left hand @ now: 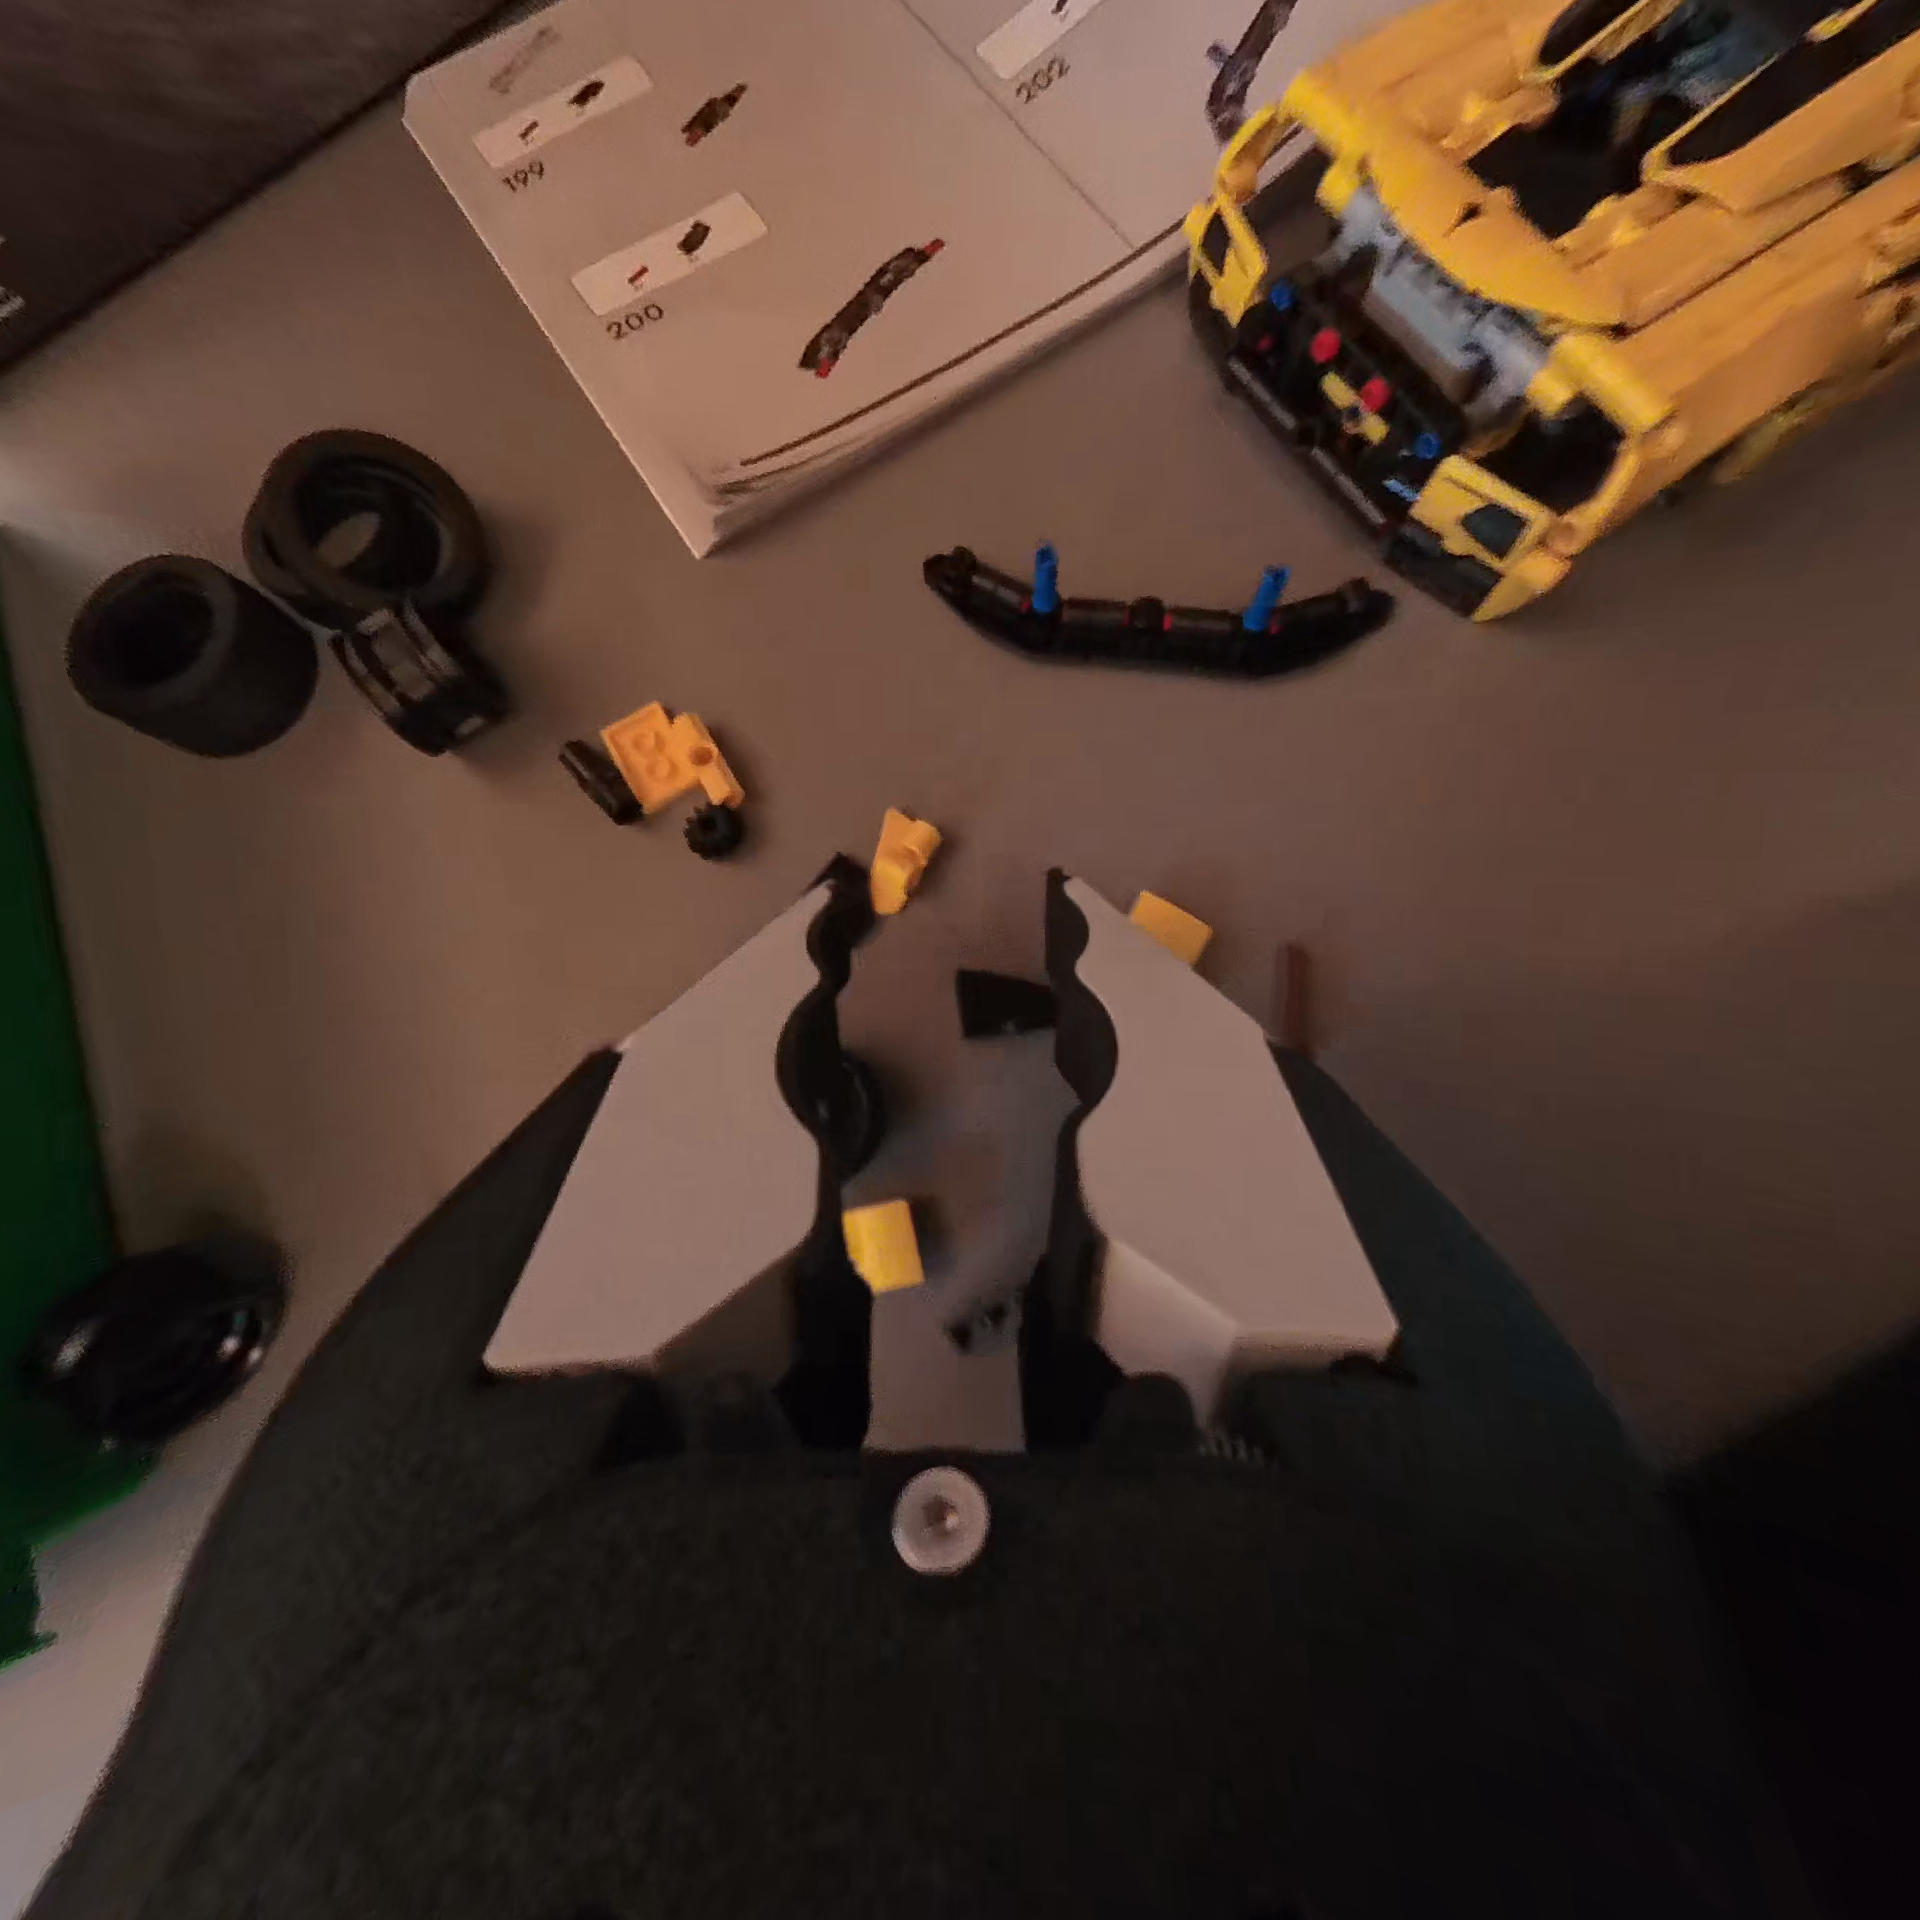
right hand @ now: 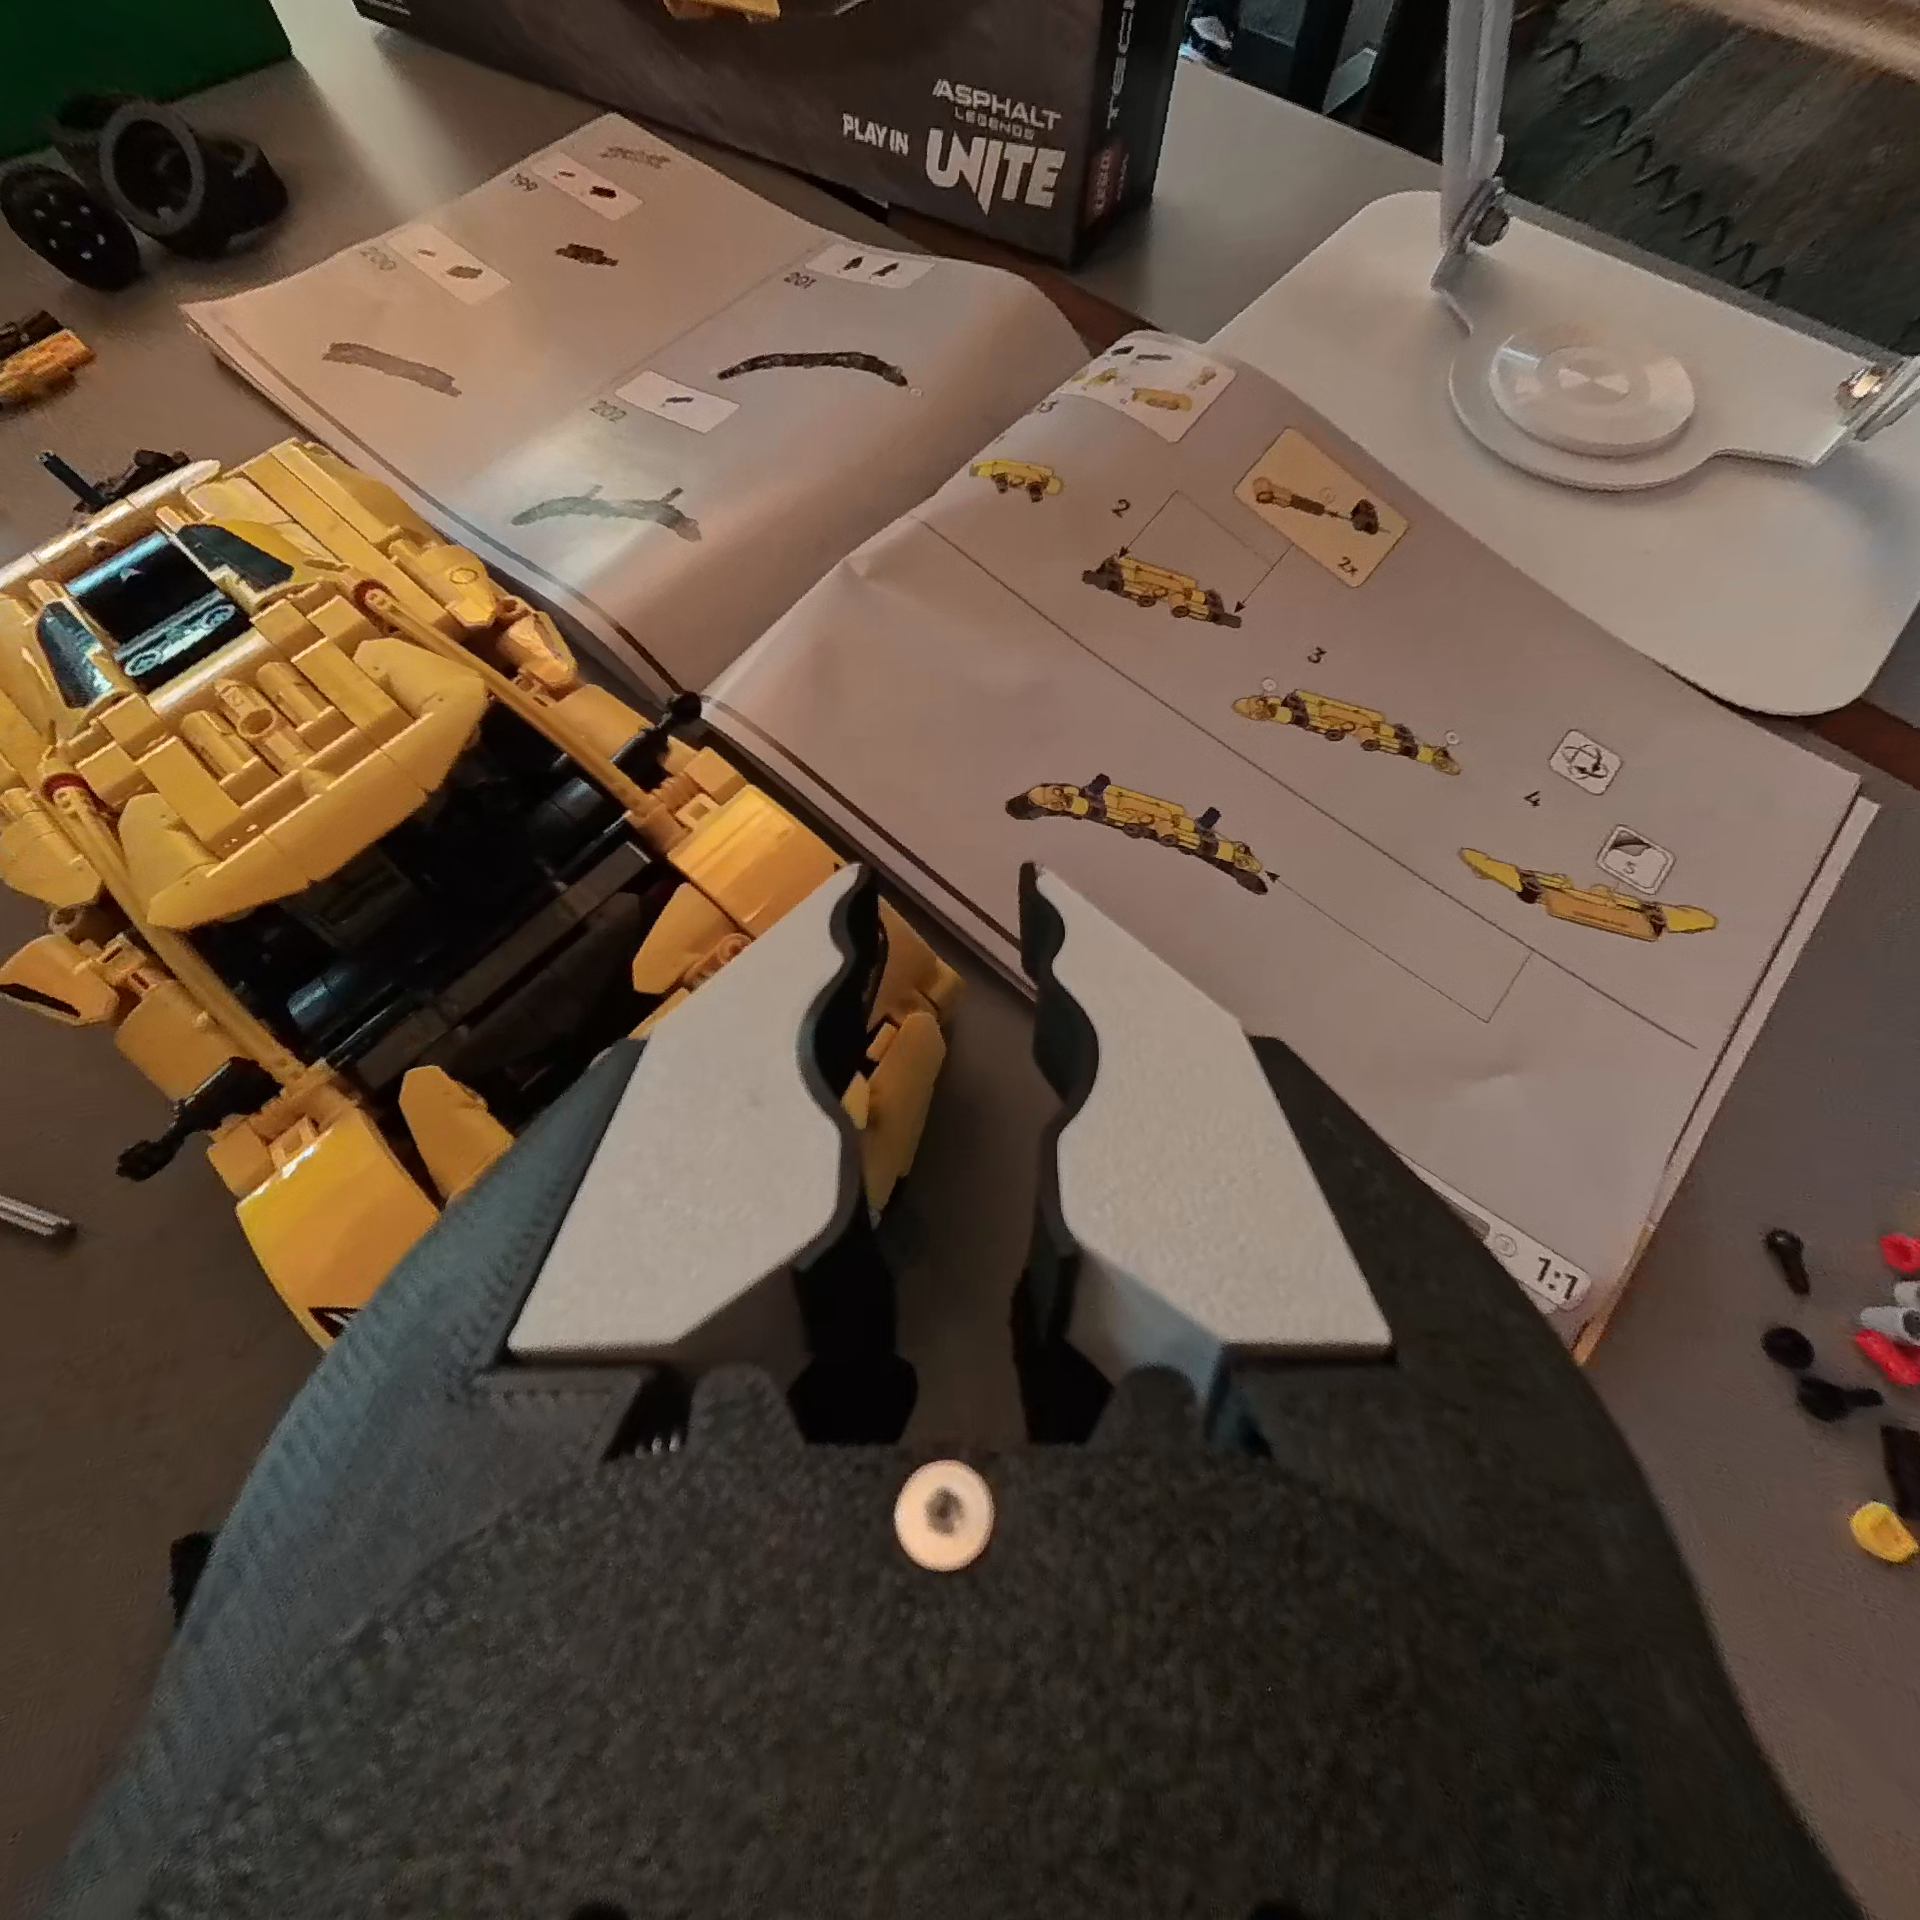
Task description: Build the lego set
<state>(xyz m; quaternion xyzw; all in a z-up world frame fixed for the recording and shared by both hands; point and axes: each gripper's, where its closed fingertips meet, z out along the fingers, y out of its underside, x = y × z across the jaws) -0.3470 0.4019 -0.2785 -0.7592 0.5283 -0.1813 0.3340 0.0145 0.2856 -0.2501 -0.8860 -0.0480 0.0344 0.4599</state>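
Left wrist view: the left gripper (left hand: 951, 883) hangs over loose pieces on the grey table (left hand: 1558, 935), jaws parted and holding nothing, a small yellow piece (left hand: 883, 1245) lying on the table between the fingers. The black curved bumper piece (left hand: 1153, 621) lies ahead, the yellow car (left hand: 1621, 270) up right. The right gripper (right hand: 945, 878), jaws apart and empty, hovers beside the car's edge, above the open instruction booklet (right hand: 1351, 935).

Right gripper (right hand: 940, 883) above car and manual
Its jaws stand apart, empty, over the yellow car's (right hand: 312, 790) edge and the open manual (right hand: 1195, 727). A white lamp base (right hand: 1610, 499) and dark box (right hand: 831, 94) lie beyond; small loose parts (right hand: 1860, 1351) sit right.
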